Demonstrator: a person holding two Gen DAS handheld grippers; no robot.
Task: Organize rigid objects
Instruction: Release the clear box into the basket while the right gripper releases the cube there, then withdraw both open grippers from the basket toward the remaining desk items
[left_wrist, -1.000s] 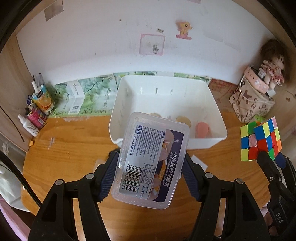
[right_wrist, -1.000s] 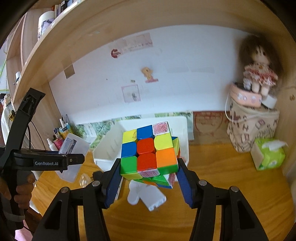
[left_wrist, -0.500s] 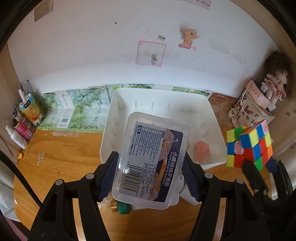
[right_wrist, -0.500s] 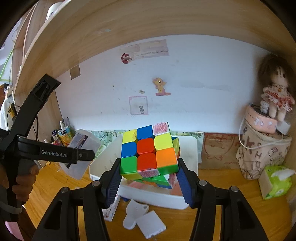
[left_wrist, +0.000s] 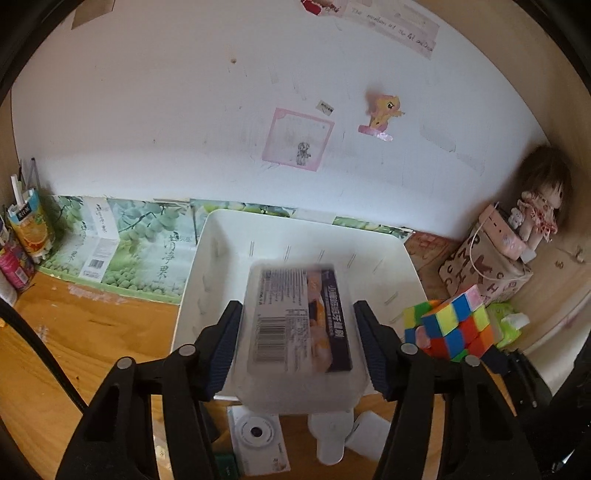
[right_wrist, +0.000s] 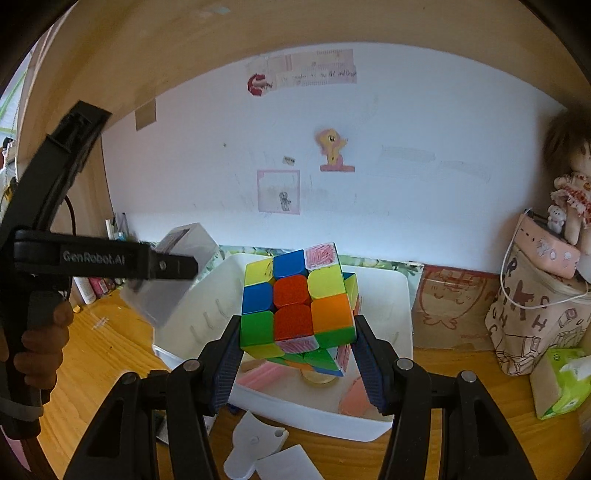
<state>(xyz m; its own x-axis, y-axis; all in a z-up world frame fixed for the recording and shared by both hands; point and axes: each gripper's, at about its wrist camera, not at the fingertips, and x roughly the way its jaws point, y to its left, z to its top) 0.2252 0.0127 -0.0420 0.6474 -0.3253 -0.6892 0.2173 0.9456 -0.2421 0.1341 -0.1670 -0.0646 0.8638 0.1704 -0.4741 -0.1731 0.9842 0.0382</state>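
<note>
Your left tongs (left_wrist: 297, 345) have just narrowed around the clear labelled plastic box (left_wrist: 295, 332), now over the white rectangular bin (left_wrist: 221, 266). Your right tongs (right_wrist: 295, 347) still pinch the multicoloured puzzle cube (right_wrist: 295, 302), lower centre, above that bin.

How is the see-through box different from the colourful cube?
The clear plastic box is long, see-through and carries a printed label; the puzzle cube is a solid cube of bright squares. The box is in the left gripper, the cube in the right gripper. Both hang above the white bin.
</note>
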